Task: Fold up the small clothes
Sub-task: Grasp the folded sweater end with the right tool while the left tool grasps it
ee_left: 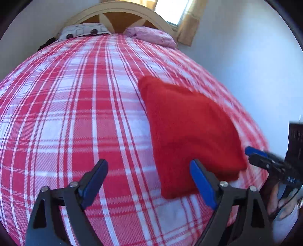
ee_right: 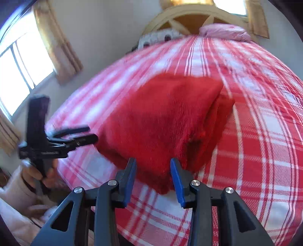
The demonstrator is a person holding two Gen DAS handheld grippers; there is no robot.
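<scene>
Red fleece, folded into a thick, roughly square bundle, is the small garment [ee_left: 191,136] lying on a bed. It sits on the right side of the bed [ee_left: 75,113] near the edge closest to the cameras. In the right wrist view the garment [ee_right: 161,121] shows stacked layers along its right side, where a lower layer sticks out past the top one.

Beneath it is a bedspread in red, pink and white plaid. At the far end stands a cream wooden headboard [ee_left: 121,11] with an arched top, and two pillows rest against it: a grey patterned pillow [ee_left: 85,30] on the left and a pink pillow [ee_left: 151,36] on the right.

Both grippers have black frames and blue finger pads. The left gripper [ee_left: 149,181] hangs above the plaid with its jaws spread wide, holding nothing; its right finger overlaps the near edge of the garment in the view, though contact cannot be confirmed. The right gripper [ee_right: 153,177] points at the garment's near corner, its jaws parted by a moderate gap and empty.

Each gripper also appears, blurred, in the other's camera. A window [ee_right: 19,72] with tan curtains lies to the left in the right wrist view.
</scene>
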